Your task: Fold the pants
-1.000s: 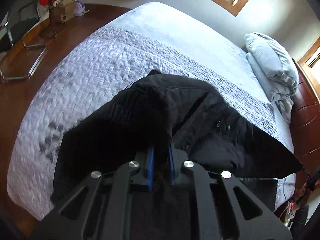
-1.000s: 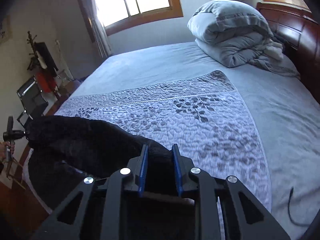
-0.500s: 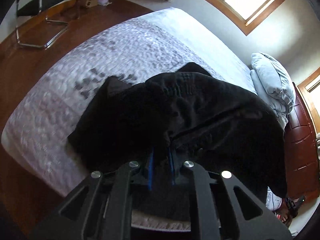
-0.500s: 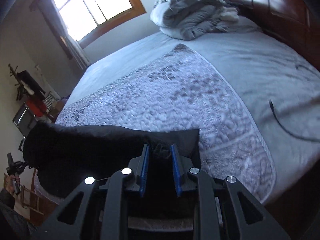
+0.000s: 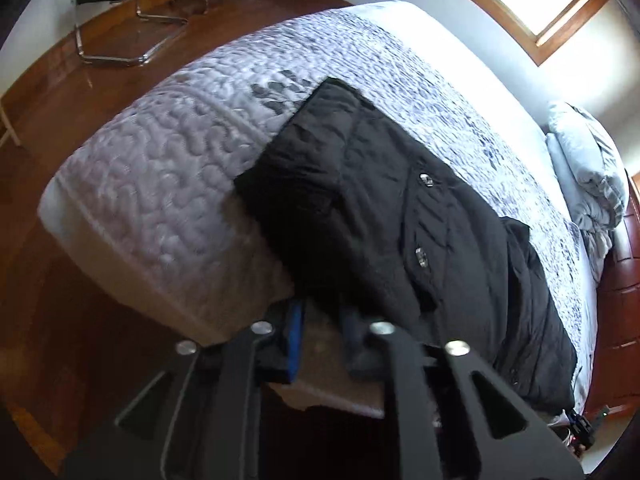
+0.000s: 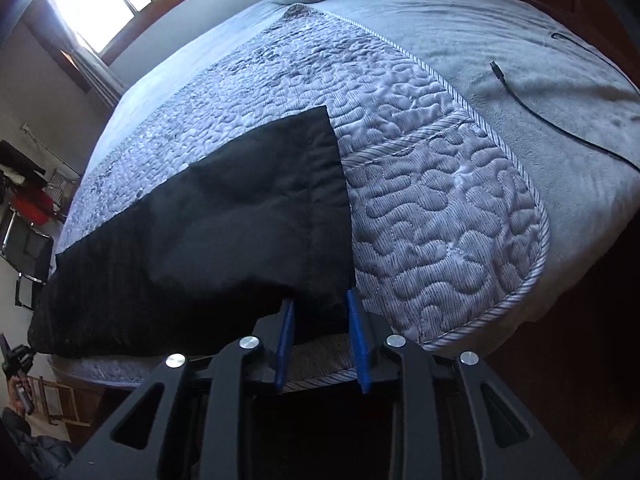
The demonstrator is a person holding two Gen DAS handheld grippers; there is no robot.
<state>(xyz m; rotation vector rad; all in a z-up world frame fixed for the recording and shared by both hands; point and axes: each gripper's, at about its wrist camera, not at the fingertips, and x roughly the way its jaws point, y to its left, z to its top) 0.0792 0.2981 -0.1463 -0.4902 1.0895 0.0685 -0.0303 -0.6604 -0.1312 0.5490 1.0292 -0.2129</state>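
Black pants (image 5: 400,216) lie along the bed (image 5: 160,184) edge, lower frame. Your left gripper (image 5: 320,344) and right gripper (image 6: 320,340) have just been opening, jaws now narrowly parted, cloth loose between them. Pull back carelessly and a snagged hem could drag the pants floorward.

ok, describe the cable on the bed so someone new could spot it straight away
Start at the bed: a patterned quilted runner crosses it, with the black pants laid on that. Past the runner's striped edge, on the plain grey sheet toward the wooden headboard side, lies the thin black cable. It is the only slender dark line there, with a small plug at its free end.
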